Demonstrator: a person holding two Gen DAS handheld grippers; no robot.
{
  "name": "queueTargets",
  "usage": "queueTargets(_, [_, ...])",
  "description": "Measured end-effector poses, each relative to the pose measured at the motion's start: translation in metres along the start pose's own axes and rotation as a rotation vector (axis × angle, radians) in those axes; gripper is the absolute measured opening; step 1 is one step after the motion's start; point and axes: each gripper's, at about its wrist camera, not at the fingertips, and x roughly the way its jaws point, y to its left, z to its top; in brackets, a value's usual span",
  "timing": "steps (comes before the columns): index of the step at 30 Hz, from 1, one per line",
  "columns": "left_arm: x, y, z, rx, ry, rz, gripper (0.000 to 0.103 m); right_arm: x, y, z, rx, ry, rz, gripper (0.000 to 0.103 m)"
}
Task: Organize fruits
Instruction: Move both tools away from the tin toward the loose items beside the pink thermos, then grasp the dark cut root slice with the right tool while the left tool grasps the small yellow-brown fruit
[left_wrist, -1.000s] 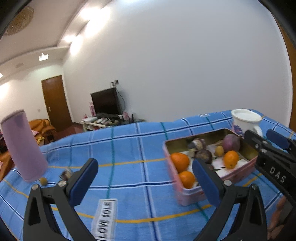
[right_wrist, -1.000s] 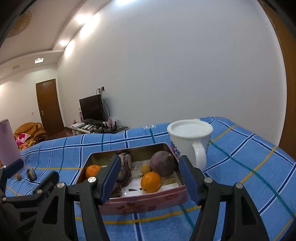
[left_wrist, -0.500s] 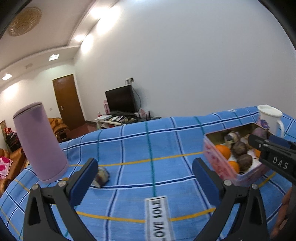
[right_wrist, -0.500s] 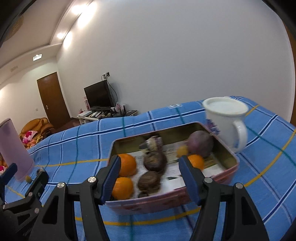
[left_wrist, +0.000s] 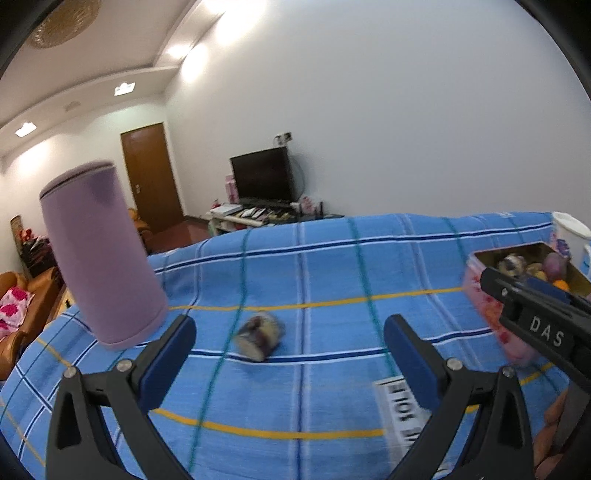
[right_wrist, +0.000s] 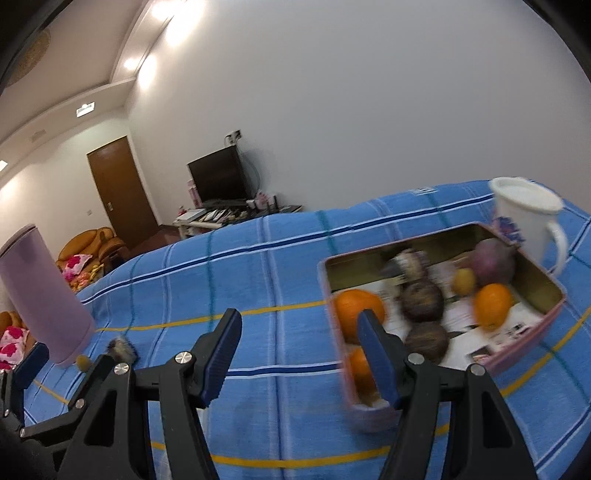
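Though most fruit already sat in the pink rectangular tin (right_wrist: 524, 347), we saw, from the left, a small yellowish fruit (right_wrist: 83, 362) beside the tall mauve tumbler (left_wrist: 99, 254), then a dark halved fruit (left_wrist: 260, 334) loose on the blue checked cloth (left_wrist: 332, 266), ahead of our left gripper (left_wrist: 290, 354); both it and our right gripper (right_wrist: 297, 354) stood apart, empty.

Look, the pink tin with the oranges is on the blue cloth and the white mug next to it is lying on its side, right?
Not quite. The white mug stands upright beside the pink tin of oranges on the blue cloth, as the right wrist view shows.
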Motion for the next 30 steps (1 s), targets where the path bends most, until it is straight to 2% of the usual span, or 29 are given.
queueTargets(6, [0.023, 0.037, -0.001, -0.045, 0.085, 0.062, 0.103, 0.014, 0.042, -0.006, -0.041, 0.022, 0.048, 0.066])
queueTargets(14, [0.046, 0.084, 0.003, -0.091, 0.117, 0.129, 0.103, 0.031, 0.087, -0.012, -0.059, 0.064, 0.114, 0.066])
queueTargets(18, [0.059, 0.102, 0.004, -0.09, 0.131, 0.127, 0.103, 0.042, 0.111, -0.015, -0.07, 0.09, 0.148, 0.066])
queueTargets(26, [0.083, 0.14, 0.005, -0.08, 0.202, 0.049, 0.103, 0.056, 0.149, -0.021, -0.137, 0.149, 0.19, 0.066])
queueTargets(30, [0.091, 0.147, -0.001, -0.014, 0.219, 0.047, 0.103, 0.064, 0.168, -0.024, -0.193, 0.181, 0.204, 0.066])
